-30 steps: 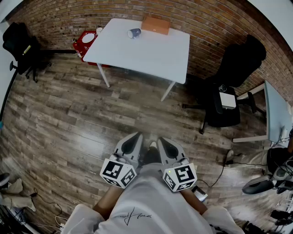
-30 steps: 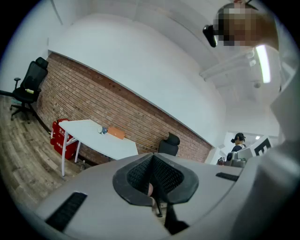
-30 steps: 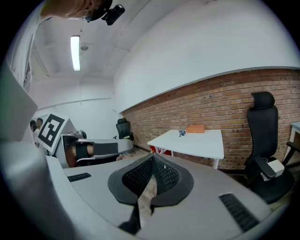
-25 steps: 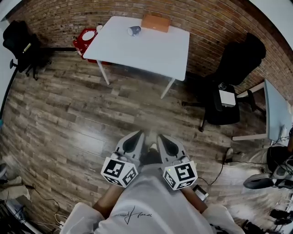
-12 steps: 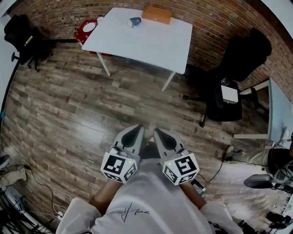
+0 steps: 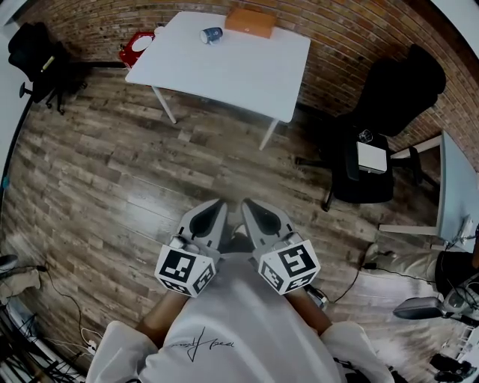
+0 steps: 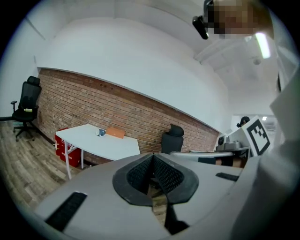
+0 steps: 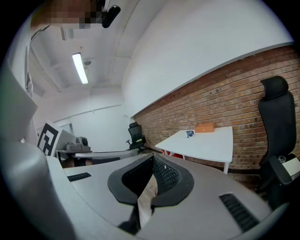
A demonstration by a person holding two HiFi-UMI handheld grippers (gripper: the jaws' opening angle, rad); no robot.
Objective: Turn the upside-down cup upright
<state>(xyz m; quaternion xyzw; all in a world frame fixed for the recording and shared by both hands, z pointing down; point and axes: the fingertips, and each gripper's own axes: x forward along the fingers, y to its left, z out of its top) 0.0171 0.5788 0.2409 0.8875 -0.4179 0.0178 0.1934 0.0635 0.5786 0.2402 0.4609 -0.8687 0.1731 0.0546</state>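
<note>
In the head view, the left claw (image 6: pixel 212 214) and right claw (image 6: pixel 253 214) were held side by side close to the person's waist, both clenched on nothing. The cup (image 6: pixel 211 34) sat far off toward 12 o'clock, on the far edge of the white table (image 6: pixel 239 71), with an orange box (image 6: pixel 251 22) just beside it at 2 o'clock; at that range its pose could not be told. In the left gripper view, the left claw (image 7: pixel 152 160) showed its jaws met at the tips with only floor behind them, and the cup (image 7: pixel 101 133) was a speck on the table (image 7: pixel 110 144) at 10 o'clock. In the right gripper view, the right claw (image 8: pixel 152 161) was likewise closed and empty, with the cup (image 8: pixel 189 133) on the table (image 8: pixel 208 146) at 2 o'clock. By my reading nothing of the task was done: reaching, grasping and turning the cup all remained. Against the earlier head frames, the table and cup had slid toward the top edge, while the claws stayed clenched and drifted slightly left.
</note>
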